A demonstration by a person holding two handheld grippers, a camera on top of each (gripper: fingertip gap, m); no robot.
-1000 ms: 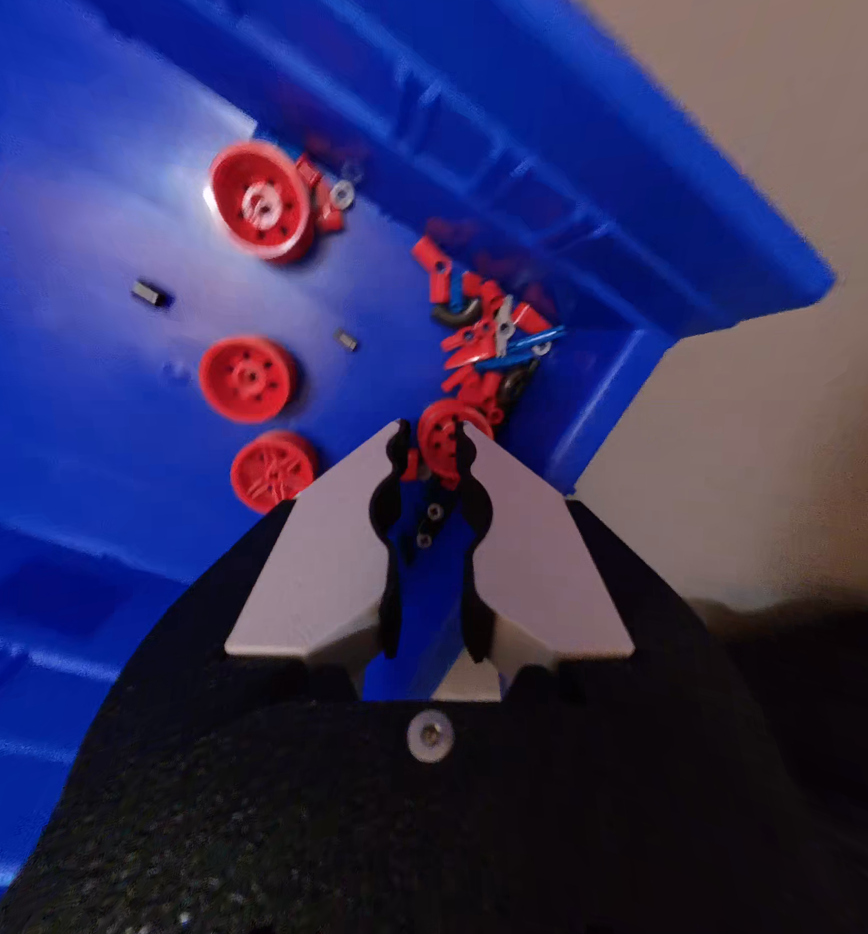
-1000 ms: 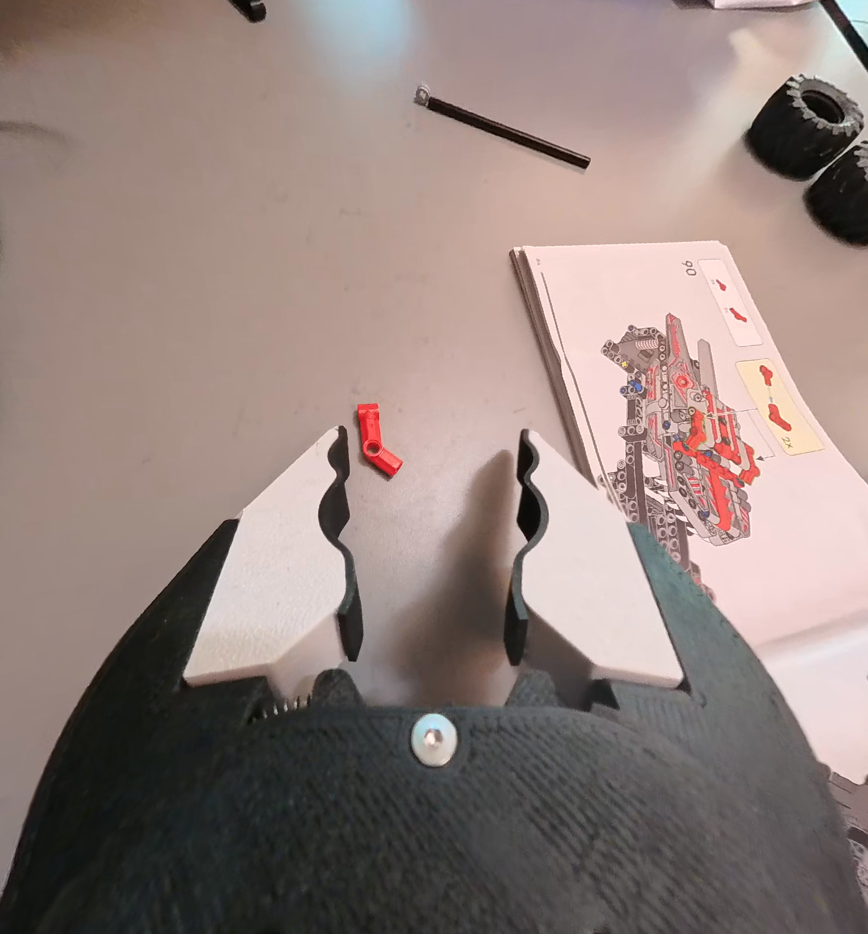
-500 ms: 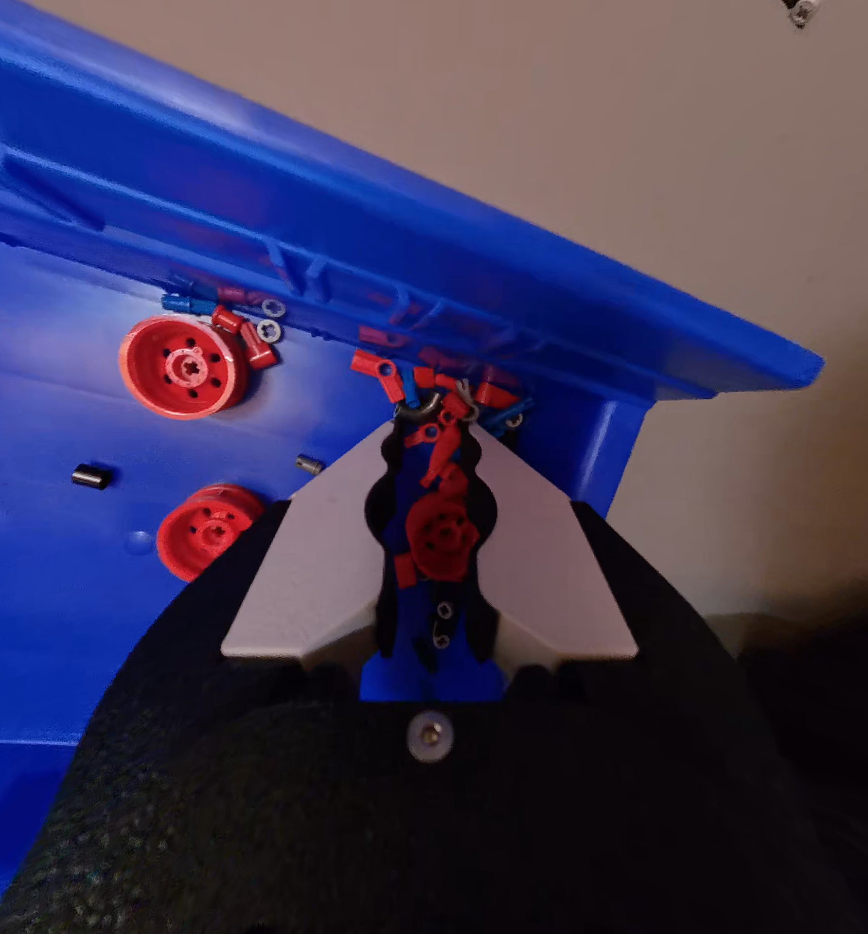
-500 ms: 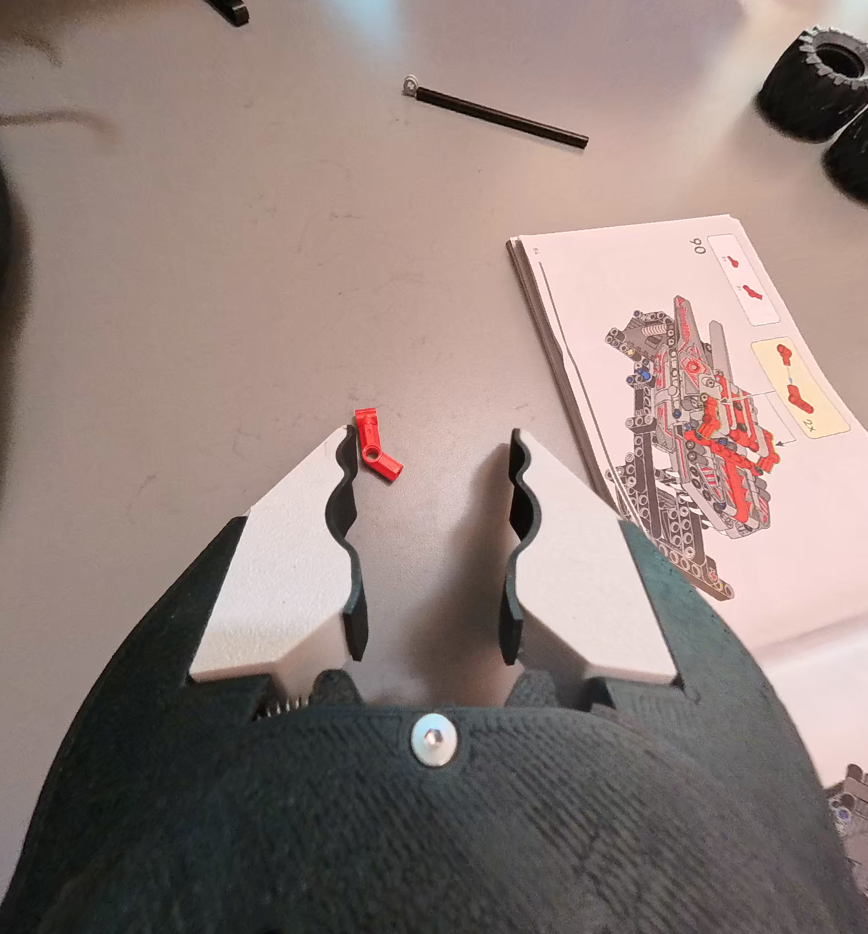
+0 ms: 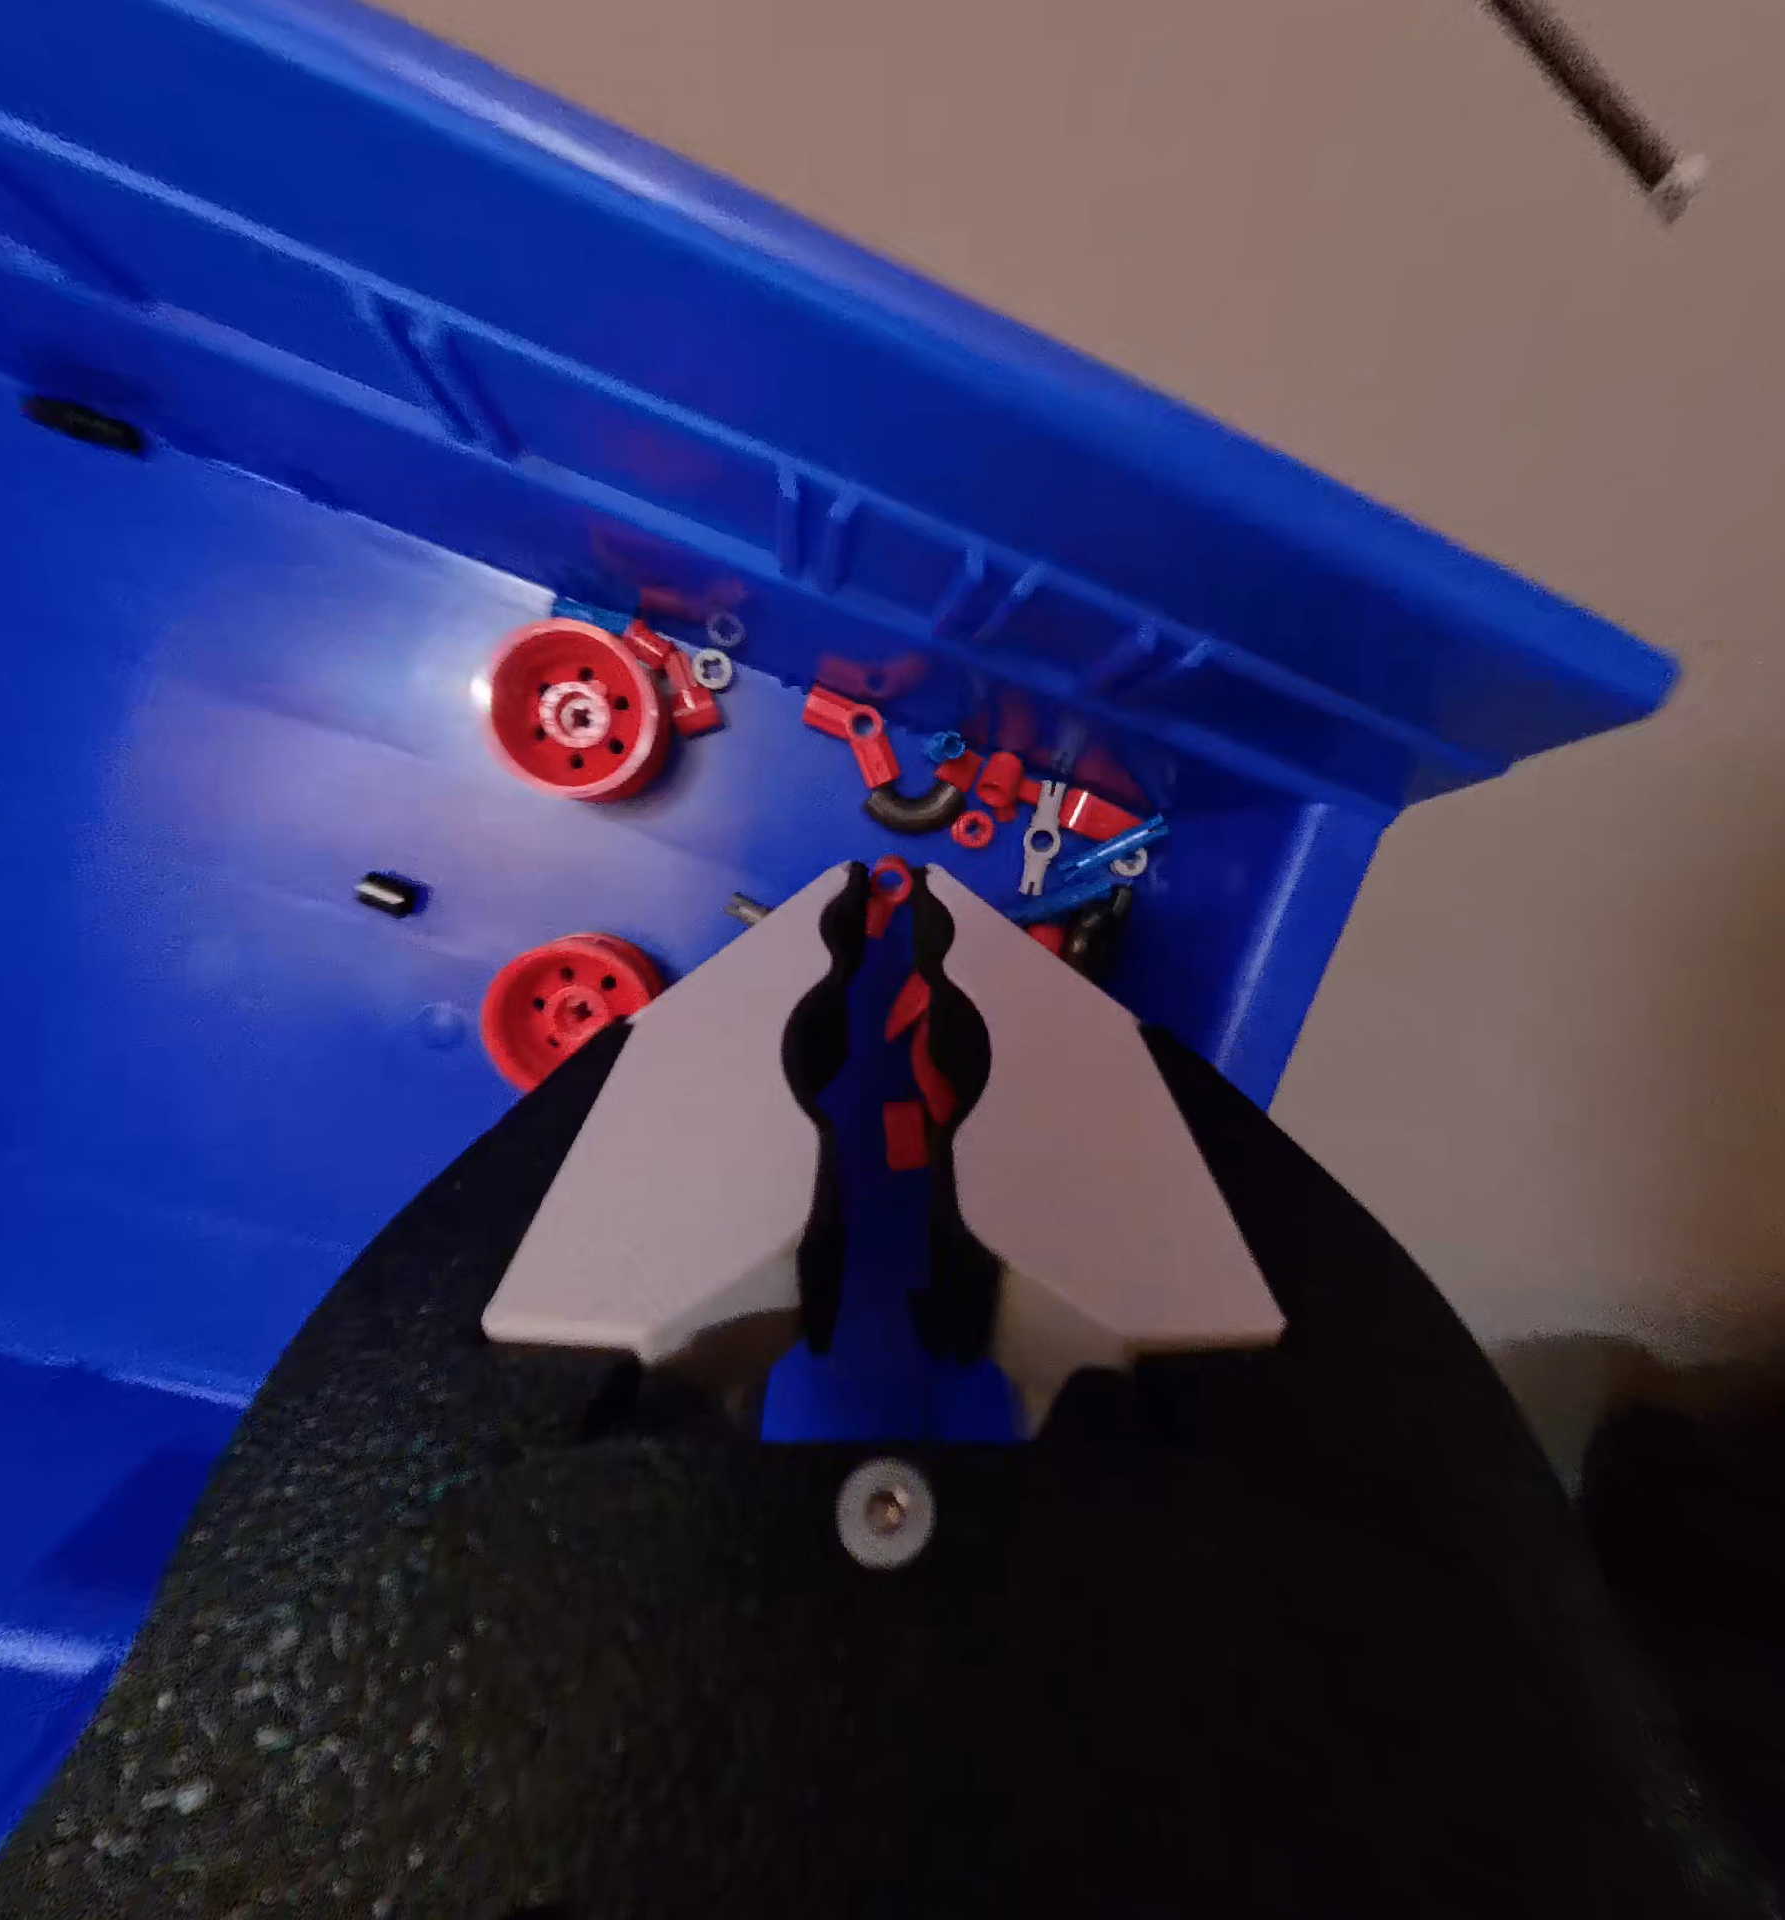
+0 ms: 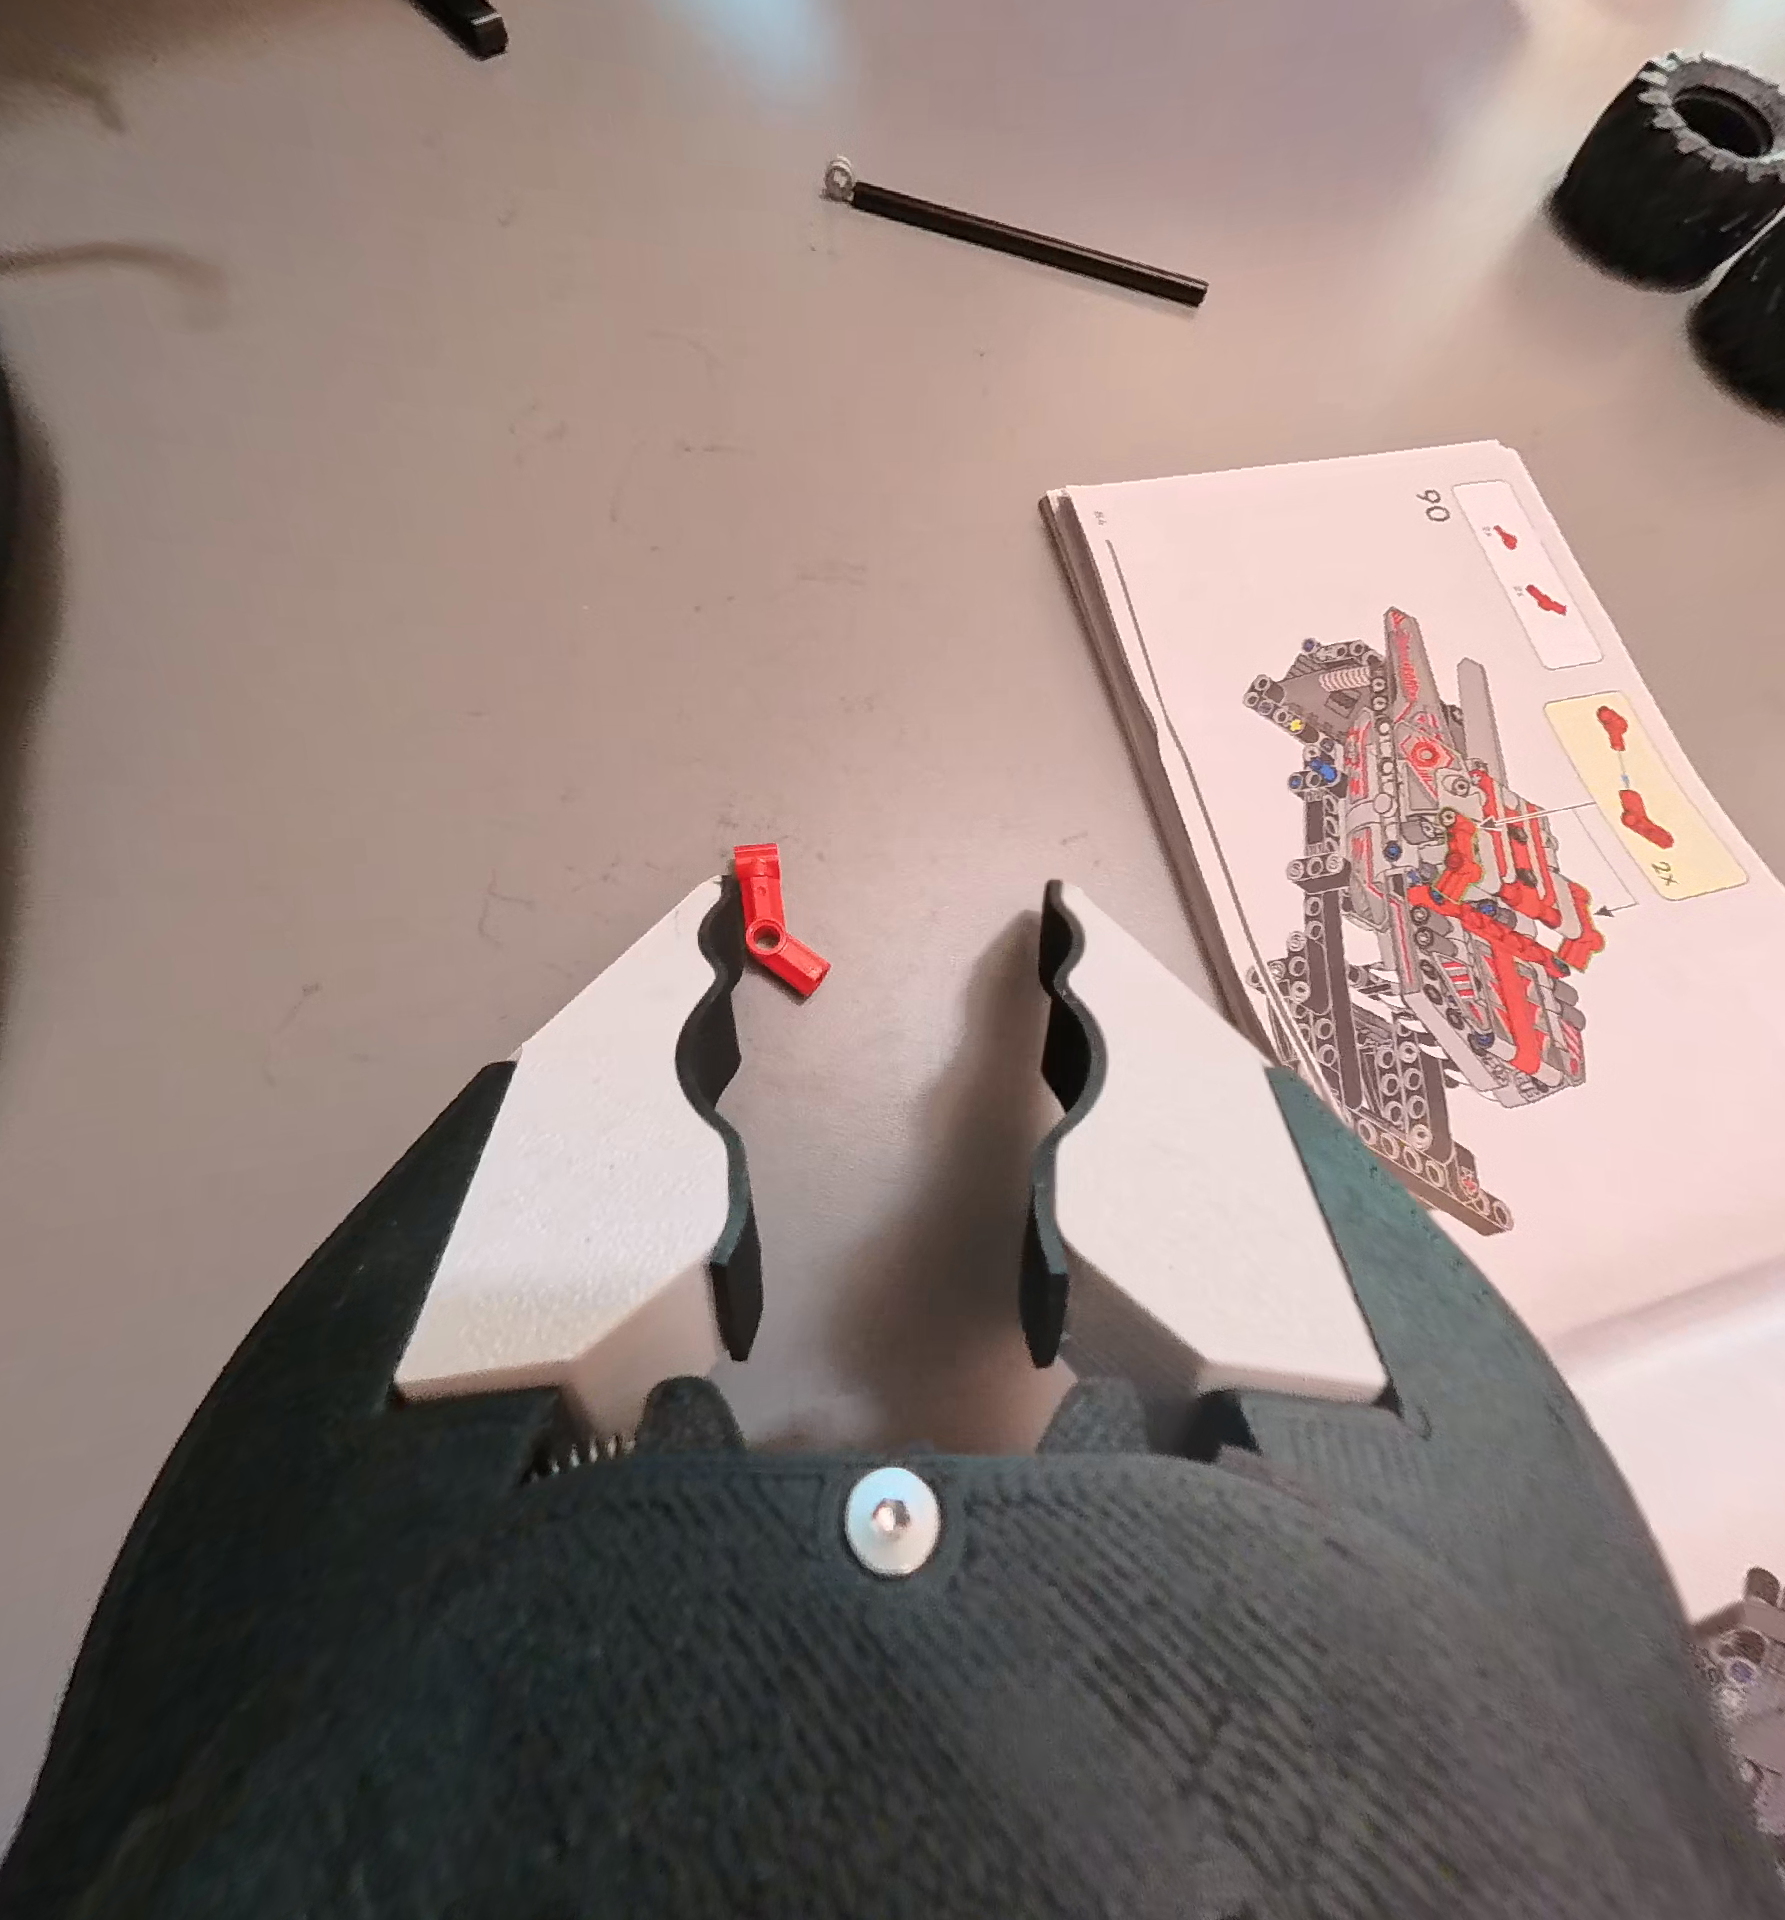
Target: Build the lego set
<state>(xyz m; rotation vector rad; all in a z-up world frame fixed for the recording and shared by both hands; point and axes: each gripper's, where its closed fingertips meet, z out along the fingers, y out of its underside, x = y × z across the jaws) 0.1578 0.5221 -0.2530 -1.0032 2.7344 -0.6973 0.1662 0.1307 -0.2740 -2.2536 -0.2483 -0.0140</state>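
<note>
My left gripper [image 5: 888, 883] is inside a blue bin [image 5: 867, 468], near its corner. Its jaws stand nearly together, pinching a small red connector [image 5: 886, 889] at the tips. A pile of small red, blue and black parts [image 5: 1023, 810] lies just beyond, in the corner. Two red wheel hubs [image 5: 576, 712] [image 5: 561, 1013] lie to the left. My right gripper [image 6: 883, 894] is open and empty, low over the grey table. A red angled connector [image 6: 776, 925] lies on the table beside its left fingertip [image 6: 706, 904].
An open instruction booklet [image 6: 1387, 644] lies right of the right gripper. A black axle [image 6: 1023, 244] lies farther back; it also shows in the left wrist view [image 5: 1594, 104]. Two black tyres [image 6: 1688, 166] sit at the far right. Part of a grey model [image 6: 1781, 1714] shows at the bottom right. The gap from one gripper's tips to the other's is roughly 40 cm.
My left gripper has moved across the bin floor toward the corner pile and its jaws have narrowed onto a small red connector. The right gripper has barely shifted and stays open.
</note>
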